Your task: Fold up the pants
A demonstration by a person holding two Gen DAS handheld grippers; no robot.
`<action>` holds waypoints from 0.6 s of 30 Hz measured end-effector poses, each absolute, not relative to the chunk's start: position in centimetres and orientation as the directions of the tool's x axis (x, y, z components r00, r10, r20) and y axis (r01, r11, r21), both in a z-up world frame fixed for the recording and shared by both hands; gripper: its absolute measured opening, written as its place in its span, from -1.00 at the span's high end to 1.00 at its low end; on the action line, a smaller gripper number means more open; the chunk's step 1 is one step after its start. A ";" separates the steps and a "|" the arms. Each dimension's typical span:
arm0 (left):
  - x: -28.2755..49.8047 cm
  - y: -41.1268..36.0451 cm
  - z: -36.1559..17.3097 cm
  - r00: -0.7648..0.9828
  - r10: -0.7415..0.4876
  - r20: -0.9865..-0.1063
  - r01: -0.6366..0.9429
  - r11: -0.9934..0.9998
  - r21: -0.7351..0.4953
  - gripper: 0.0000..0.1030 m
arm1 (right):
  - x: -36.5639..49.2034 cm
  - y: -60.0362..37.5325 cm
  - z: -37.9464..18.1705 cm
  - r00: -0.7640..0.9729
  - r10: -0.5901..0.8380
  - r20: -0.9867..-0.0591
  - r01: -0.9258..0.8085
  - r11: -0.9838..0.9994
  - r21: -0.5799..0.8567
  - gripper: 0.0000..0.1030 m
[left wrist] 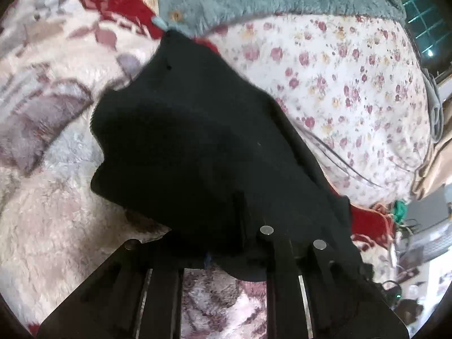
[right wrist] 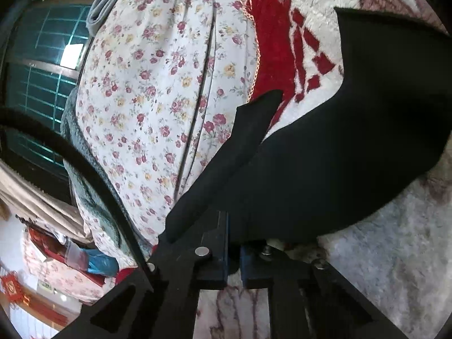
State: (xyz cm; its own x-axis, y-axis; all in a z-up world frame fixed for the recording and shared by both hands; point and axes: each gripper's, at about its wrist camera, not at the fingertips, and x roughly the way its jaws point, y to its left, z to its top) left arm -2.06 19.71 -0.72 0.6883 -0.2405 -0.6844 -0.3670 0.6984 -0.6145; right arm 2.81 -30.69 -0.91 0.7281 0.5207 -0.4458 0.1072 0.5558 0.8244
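Over the fuzzy blanket (left wrist: 50, 226), the black pants (left wrist: 197, 147) hang lifted, one edge clamped in the left gripper (left wrist: 226, 251), another clamped in the right gripper (right wrist: 234, 251). To fold well, I'd keep both held edges level and taut, then lay them squarely onto the cloth below, clear of the flowered quilt (right wrist: 158, 90).

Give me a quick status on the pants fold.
Both grippers, left and right, shut on black pants, lifted over fleece blanket. Floral quilt alongside; nothing blocking.
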 end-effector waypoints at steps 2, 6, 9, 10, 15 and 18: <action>-2.4 19.7 -0.2 0.688 -0.238 -0.686 -0.348 0.721 -0.600 0.80 | 2.3 -30.5 -0.2 0.723 0.524 -0.450 0.085 0.579 0.811 0.90; -3.9 19.6 2.0 0.706 -0.229 -0.670 -0.301 0.759 -0.577 0.82 | 1.1 -30.1 1.3 0.719 0.536 -0.443 0.044 0.601 0.798 0.91; -5.2 20.6 3.8 0.719 -0.206 -0.664 -0.276 0.792 -0.545 0.83 | -0.3 -29.7 2.7 0.708 0.559 -0.431 0.006 0.606 0.795 0.91; -5.8 21.3 4.3 0.723 -0.198 -0.662 -0.274 0.797 -0.538 0.83 | -0.9 -29.4 3.4 0.701 0.571 -0.427 -0.012 0.608 0.794 0.91; -8.3 25.5 5.1 0.718 -0.136 -0.683 -0.330 0.797 -0.506 0.85 | -3.3 -26.7 4.4 0.631 0.640 -0.438 -0.068 0.608 0.791 0.91; -9.0 26.6 3.7 0.691 -0.103 -0.715 -0.355 0.813 -0.461 0.85 | -3.8 -24.6 2.6 0.577 0.653 -0.490 -0.056 0.630 0.774 0.89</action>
